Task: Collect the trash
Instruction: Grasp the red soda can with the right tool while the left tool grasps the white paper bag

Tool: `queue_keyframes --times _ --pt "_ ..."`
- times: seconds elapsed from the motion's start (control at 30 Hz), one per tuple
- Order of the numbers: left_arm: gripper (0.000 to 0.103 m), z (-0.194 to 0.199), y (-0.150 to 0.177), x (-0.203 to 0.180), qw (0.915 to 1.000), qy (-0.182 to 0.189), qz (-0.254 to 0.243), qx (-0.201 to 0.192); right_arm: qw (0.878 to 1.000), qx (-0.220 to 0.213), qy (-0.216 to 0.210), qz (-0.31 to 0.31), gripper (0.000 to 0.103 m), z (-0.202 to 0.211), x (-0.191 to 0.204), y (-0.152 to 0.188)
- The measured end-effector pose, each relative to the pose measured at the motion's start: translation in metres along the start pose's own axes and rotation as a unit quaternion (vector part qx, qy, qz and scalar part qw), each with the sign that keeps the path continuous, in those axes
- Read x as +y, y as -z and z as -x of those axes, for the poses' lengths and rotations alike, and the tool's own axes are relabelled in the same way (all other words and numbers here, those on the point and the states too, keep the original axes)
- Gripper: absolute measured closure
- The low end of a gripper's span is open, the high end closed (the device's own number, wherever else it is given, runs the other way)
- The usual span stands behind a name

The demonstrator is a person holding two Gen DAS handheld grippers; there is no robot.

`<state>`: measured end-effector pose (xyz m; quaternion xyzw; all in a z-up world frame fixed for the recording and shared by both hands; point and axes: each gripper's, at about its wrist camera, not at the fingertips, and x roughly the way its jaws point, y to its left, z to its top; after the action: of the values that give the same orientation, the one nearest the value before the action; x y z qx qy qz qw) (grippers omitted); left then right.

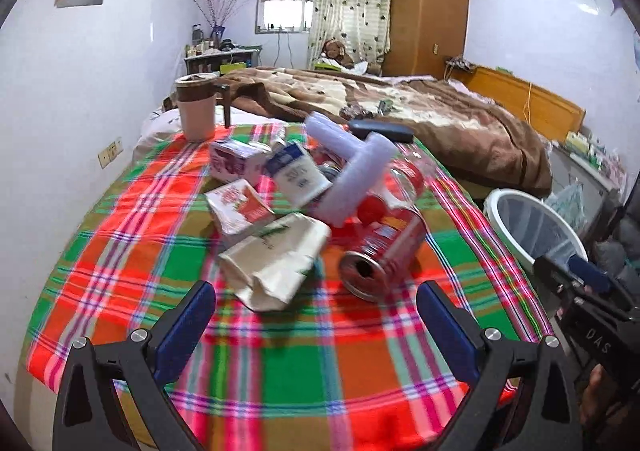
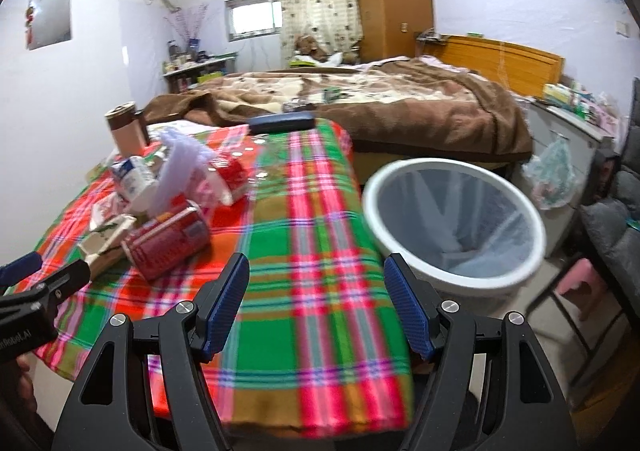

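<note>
A: Both spread, gripping nothing: left tool [image 1: 316, 315] bottom centre, right tool [image 2: 316, 303] likewise. Trash mid-frame on counter [image 1: 280, 363]: red can [image 1: 384, 247], crumpled carton [image 1: 276, 259].

B: Risky. Could nudge can rolling off edge, missing bin [image 2: 452, 219] right of centre.
</note>
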<state>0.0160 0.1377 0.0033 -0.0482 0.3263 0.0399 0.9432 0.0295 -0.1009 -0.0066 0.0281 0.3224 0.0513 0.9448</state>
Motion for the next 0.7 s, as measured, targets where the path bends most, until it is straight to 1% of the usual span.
queue_keyframes --times 0.1,0.2,0.27,0.33,0.43,0.53,0.7 --pt "0.001 -0.005 -0.005 0.022 0.9998 -0.005 0.019 0.002 0.999 0.011 -0.03 0.002 0.032 -0.009 0.013 -0.004" --pt "0.001 -0.012 -0.01 0.043 0.9988 0.013 0.046 0.009 0.998 0.028 -0.058 -0.002 0.032 -0.021 0.025 -0.008" --pt "0.001 -0.018 -0.014 0.055 0.9985 0.011 0.052 0.016 0.997 0.036 -0.072 -0.005 0.032 -0.026 0.033 -0.009" --pt "0.001 -0.021 -0.016 0.064 0.9982 0.017 0.055 0.019 0.995 0.044 -0.085 -0.008 0.032 -0.033 0.042 -0.011" --pt "0.001 -0.026 -0.02 0.076 0.9981 0.024 0.053 0.023 0.994 0.055 -0.093 -0.008 0.032 -0.043 0.054 -0.012" --pt "0.001 -0.035 -0.024 0.087 0.9969 0.04 0.059 0.033 0.993 0.069 -0.099 -0.012 0.032 -0.05 0.063 -0.015" --pt "0.003 -0.044 -0.025 0.092 0.9964 0.049 0.052 0.046 0.989 0.087 -0.115 -0.013 0.032 -0.062 0.079 -0.019"
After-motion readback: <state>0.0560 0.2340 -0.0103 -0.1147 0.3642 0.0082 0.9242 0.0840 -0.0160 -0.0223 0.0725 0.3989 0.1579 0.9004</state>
